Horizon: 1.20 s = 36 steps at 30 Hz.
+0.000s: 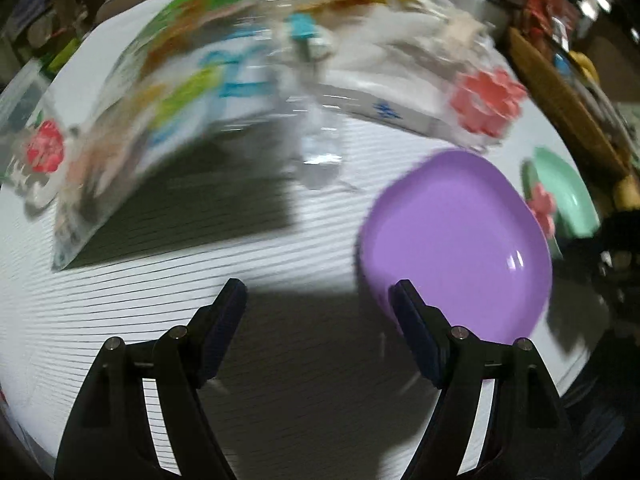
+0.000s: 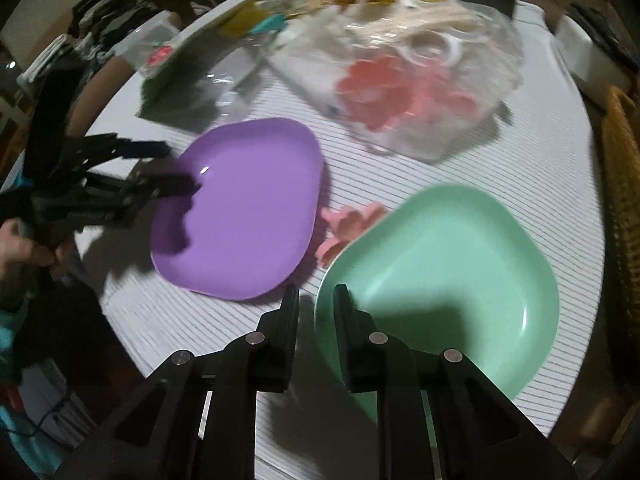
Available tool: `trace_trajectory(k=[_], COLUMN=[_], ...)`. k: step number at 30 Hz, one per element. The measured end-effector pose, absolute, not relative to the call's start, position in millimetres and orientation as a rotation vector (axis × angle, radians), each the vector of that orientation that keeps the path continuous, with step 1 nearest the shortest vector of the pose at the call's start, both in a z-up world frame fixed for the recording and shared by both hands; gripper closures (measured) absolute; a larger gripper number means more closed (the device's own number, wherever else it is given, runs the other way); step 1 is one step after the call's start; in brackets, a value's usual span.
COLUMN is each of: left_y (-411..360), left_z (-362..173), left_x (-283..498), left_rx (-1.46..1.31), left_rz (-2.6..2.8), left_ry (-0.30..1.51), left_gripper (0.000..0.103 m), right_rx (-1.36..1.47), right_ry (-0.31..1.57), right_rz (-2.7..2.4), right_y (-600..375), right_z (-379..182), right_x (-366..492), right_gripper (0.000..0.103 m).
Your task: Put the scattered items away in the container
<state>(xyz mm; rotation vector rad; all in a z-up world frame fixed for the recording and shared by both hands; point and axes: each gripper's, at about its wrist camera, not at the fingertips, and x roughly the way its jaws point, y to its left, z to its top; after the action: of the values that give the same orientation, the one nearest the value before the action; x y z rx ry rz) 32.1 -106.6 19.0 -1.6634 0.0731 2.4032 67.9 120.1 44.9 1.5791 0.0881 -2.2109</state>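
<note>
Left gripper (image 1: 318,296): fingers spread wide, nothing between them; held low over the striped tablecloth (image 1: 120,320).
Left gripper's near object: purple plate (image 1: 460,240), ahead and to the right, its near rim just beside the right fingertip; from the right wrist view the tips seem to hang over that plate's left edge.
Right gripper (image 2: 316,296): fingers drawn close with a narrow gap left, empty; whether they touch the green rim cannot be told.
Right gripper's near object: green plate (image 2: 448,280), directly ahead and right, its near-left rim just at the right finger.
Loose item: pink flower piece (image 2: 348,226), flat on the cloth between the two plates, straight ahead of the right gripper, partly tucked under the green plate's rim.
Container: clear plastic bag (image 2: 420,80) of pink and white pieces at the far side, blurred.
Nearer arm (judgement): the right, for the pink flower; its approach runs forward between the plates.
Other: green-edged packet (image 1: 160,100), far left, blurred.
</note>
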Motion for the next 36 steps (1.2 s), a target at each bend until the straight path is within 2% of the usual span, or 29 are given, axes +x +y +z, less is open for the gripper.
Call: trace_trajectory(k=[9, 10, 12, 14, 16, 17, 23, 26, 31, 36], left_y=[-142, -144, -146, -145, -142, -137, -86, -48, 0, 14], left_z=[25, 27, 32, 42, 54, 60, 78, 73, 61, 49], left_x=[38, 40, 46, 54, 61, 64, 60, 45, 35, 24], left_rx=[-1.647, -1.642, -1.613, -1.563, -1.473, -1.424, -1.271, -1.283, -1.303, -1.347], left_rz=[2.465, 2.464, 2.476, 2.483, 2.466, 2.450, 2.355, 2.319, 2.313, 2.289], left_ry=[-0.008, -0.012, -0.017, -0.041, -0.092, -0.101, -0.004, 0.089, 0.269, 0.281], left_gripper=[0.029, 0.029, 0.029, 0.029, 0.029, 0.029, 0.025, 0.025, 0.027, 0.028], right_rx=[1.536, 1.544, 1.545, 1.525, 1.491, 1.479, 1.405, 1.373, 1.310, 1.287], right_ry=[0.099, 0.091, 0.071, 0.042, -0.026, -0.059, -0.268, -0.358, -0.379, -0.294], right_rz=[-2.097, -2.076, -2.070, -2.115, -2.206, -2.252, -2.489, -2.539, -2.593, -2.590], right_y=[85, 85, 90, 103, 124, 133, 181, 191, 193, 195], right_z=[39, 38, 41, 48, 60, 64, 79, 79, 80, 85], right_x=[72, 74, 80, 84, 85, 81, 54, 37, 11, -9], right_gripper=[0.086, 0.083, 0.083, 0.077, 0.064, 0.061, 0.039, 0.038, 0.038, 0.038])
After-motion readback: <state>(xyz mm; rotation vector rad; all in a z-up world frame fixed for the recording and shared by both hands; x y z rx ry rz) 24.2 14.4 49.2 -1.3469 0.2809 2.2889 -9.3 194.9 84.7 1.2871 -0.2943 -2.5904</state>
